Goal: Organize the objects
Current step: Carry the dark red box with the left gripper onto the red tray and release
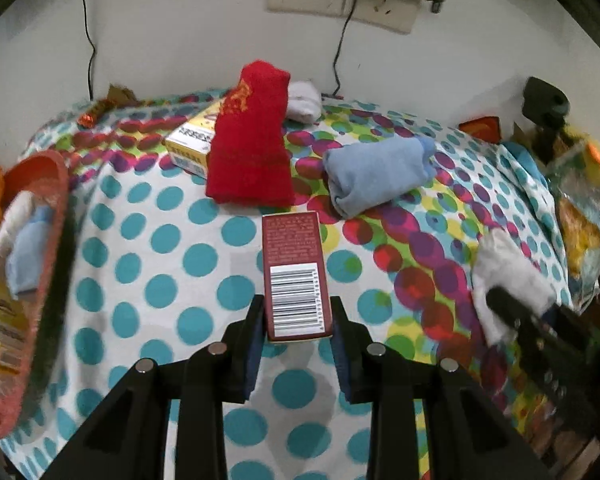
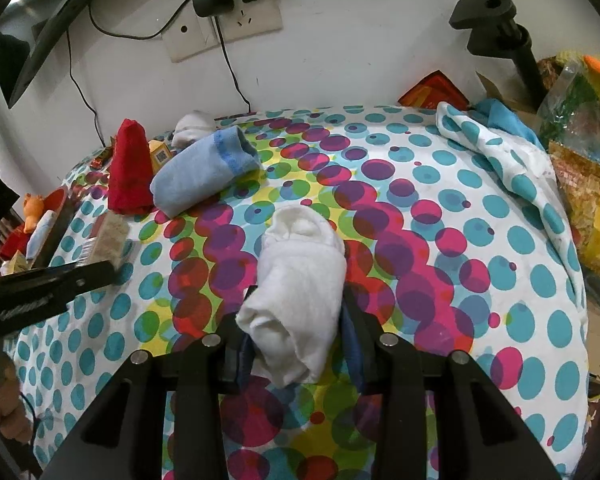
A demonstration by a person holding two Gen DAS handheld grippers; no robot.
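Observation:
My left gripper [image 1: 297, 312] is shut on the near end of a dark red box [image 1: 294, 264] with a barcode, which points away over the dotted cloth. Behind the box stand a red sock roll [image 1: 252, 148], a light blue sock roll [image 1: 376, 176], a small white roll [image 1: 304, 100] and a yellow box [image 1: 192, 140]. My right gripper [image 2: 300, 300] is shut on a white sock roll [image 2: 300, 280] in the middle of the cloth. In the right wrist view, the left gripper [image 2: 48, 284] with the box [image 2: 108, 240] shows at the left edge.
A red basket [image 1: 56, 216] at the left edge holds a white roll, a blue roll and other items. Plastic bags [image 2: 580, 168] and a black clamp stand [image 2: 496, 28] crowd the right side. A wall with sockets and cables runs behind.

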